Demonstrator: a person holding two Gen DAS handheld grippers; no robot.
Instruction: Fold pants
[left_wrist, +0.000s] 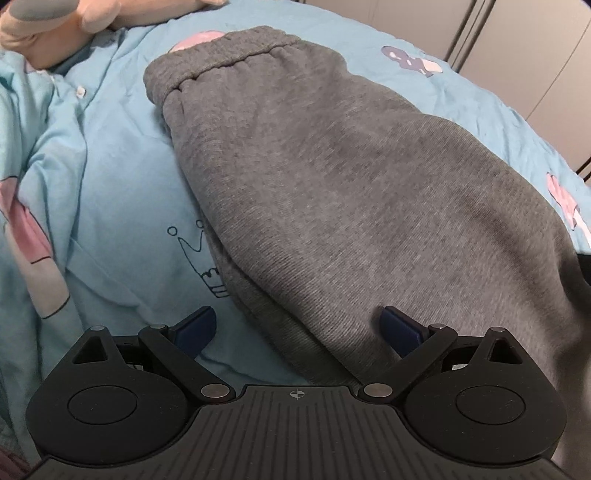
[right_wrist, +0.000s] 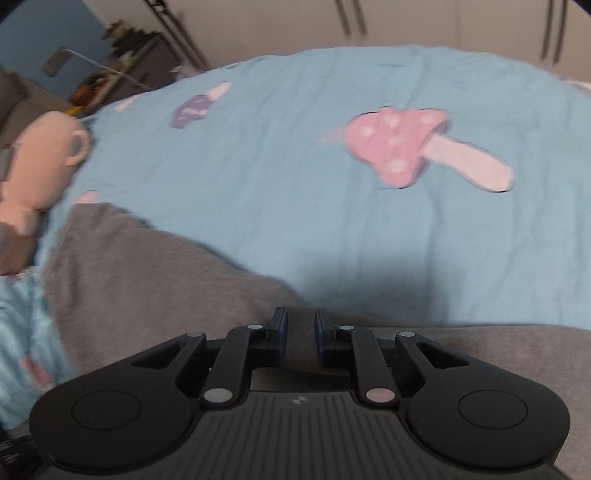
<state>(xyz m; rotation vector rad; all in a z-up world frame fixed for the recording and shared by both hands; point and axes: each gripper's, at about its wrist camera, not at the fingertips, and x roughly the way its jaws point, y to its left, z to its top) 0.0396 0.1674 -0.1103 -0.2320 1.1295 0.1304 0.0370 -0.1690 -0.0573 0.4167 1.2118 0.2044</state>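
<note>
Since the pants (left_wrist: 332, 177) lie flat on the bed (left_wrist: 122, 177), left gripper (left_wrist: 297, 321) hangs spread over the edge to grab; right gripper (right_wrist: 300, 328) is nearly pressed together, pinching cloth or not I can't tell.

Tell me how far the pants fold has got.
Done: the grey pants lie on the blue bedsheet as one narrow strip, apparently folded leg over leg, waistband at the far end. In hand: the left gripper is open over the near edge; the right gripper is nearly closed above the cloth, grip unclear. Left: folding the strip across its length.

The pants (left_wrist: 332, 177) run off the frame's lower right; shelf clutter (right_wrist: 110, 70) blurs.
</note>
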